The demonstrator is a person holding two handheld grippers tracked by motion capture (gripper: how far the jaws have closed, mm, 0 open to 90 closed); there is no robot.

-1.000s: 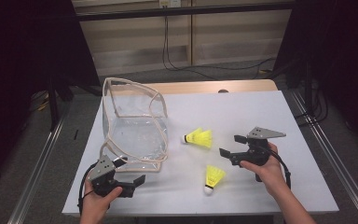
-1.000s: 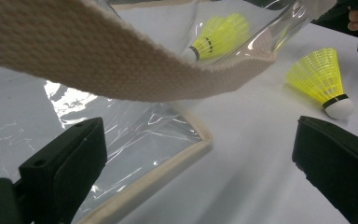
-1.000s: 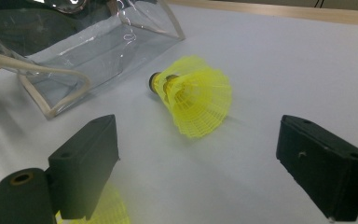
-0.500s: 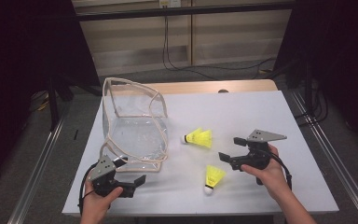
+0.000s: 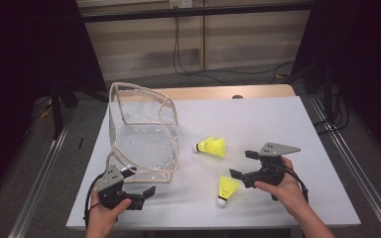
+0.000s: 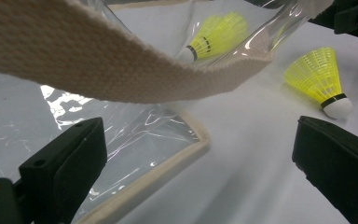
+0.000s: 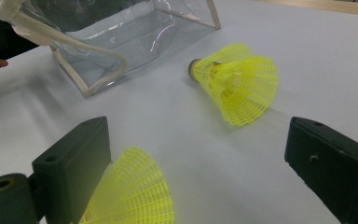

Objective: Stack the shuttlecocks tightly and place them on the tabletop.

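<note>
right gripper [image 5: 240, 164] | fingers wide, just opening | over shuttlecock [image 5: 225, 188], untouched

The bag [image 5: 144, 139] is clear, glossy plastic film that catches the light, edged with coarse woven cream cloth webbing [image 6: 98, 60]. Both shuttlecocks [image 7: 237, 86] [image 5: 224, 188] have yellow plastic mesh skirts; the nearer one has a smooth white cap. The bench [image 5: 258, 124] looks matt and pale. The fingers [image 7: 74, 158] are matt black plastic.
</note>
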